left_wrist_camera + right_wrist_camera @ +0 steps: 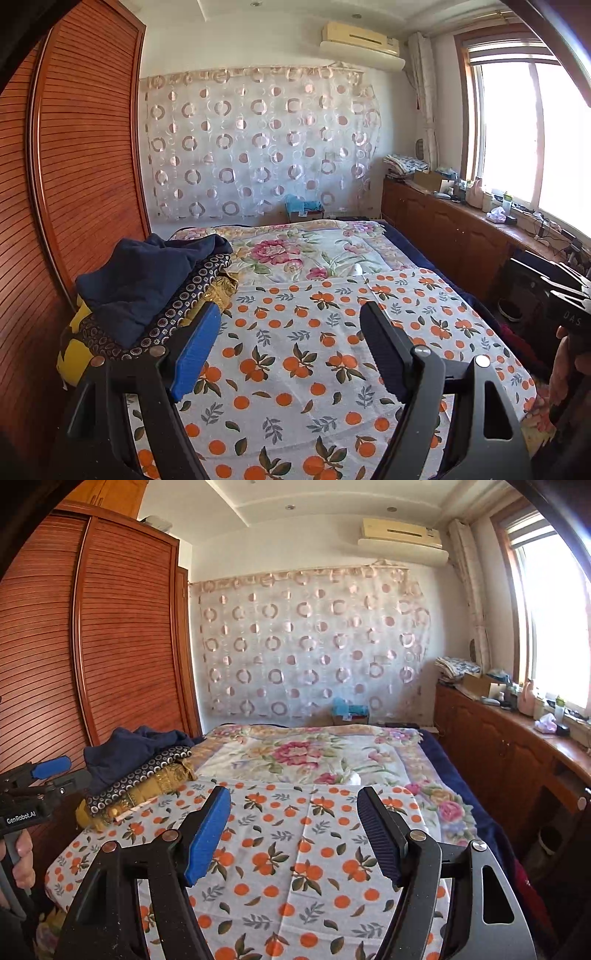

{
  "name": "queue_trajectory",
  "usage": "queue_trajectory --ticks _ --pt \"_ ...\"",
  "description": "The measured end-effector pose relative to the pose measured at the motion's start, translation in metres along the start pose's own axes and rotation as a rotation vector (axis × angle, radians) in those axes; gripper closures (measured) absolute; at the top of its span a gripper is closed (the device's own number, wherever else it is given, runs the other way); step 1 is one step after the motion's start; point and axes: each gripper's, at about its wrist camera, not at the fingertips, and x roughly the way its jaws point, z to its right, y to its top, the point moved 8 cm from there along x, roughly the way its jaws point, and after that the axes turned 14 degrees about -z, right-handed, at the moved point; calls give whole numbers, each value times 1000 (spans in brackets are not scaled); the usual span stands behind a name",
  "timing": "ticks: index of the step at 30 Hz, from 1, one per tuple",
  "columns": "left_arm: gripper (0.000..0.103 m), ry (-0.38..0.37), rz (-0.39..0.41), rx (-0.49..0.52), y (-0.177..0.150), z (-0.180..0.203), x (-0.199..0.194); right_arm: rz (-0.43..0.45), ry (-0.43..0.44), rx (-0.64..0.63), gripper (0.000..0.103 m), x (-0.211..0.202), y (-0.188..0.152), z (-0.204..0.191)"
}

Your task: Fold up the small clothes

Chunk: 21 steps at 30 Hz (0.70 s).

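A pile of small clothes lies at the bed's left edge: a dark navy garment (144, 280) on top, a navy ring-patterned one (184, 299) under it, gold and yellow pieces below. The pile also shows in the right wrist view (136, 768). My left gripper (291, 314) is open and empty, held above the orange-print cloth (295, 369), just right of the pile. My right gripper (293, 797) is open and empty above the same cloth (295, 867). The left gripper also shows at the left edge of the right wrist view (40, 775).
The orange-print cloth covers the near part of a floral bedspread (295, 254). A wooden slatted wardrobe (81, 155) stands close on the left. A low wooden cabinet (517, 760) with clutter runs under the window on the right. A circle-patterned curtain (258, 147) hangs behind the bed.
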Motion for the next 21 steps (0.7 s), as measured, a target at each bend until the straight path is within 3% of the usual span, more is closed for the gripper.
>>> queue_trajectory --ticks 21 --pt "25 2 9 -14 -4 4 -6 6 -1 17 30 11 -1 1"
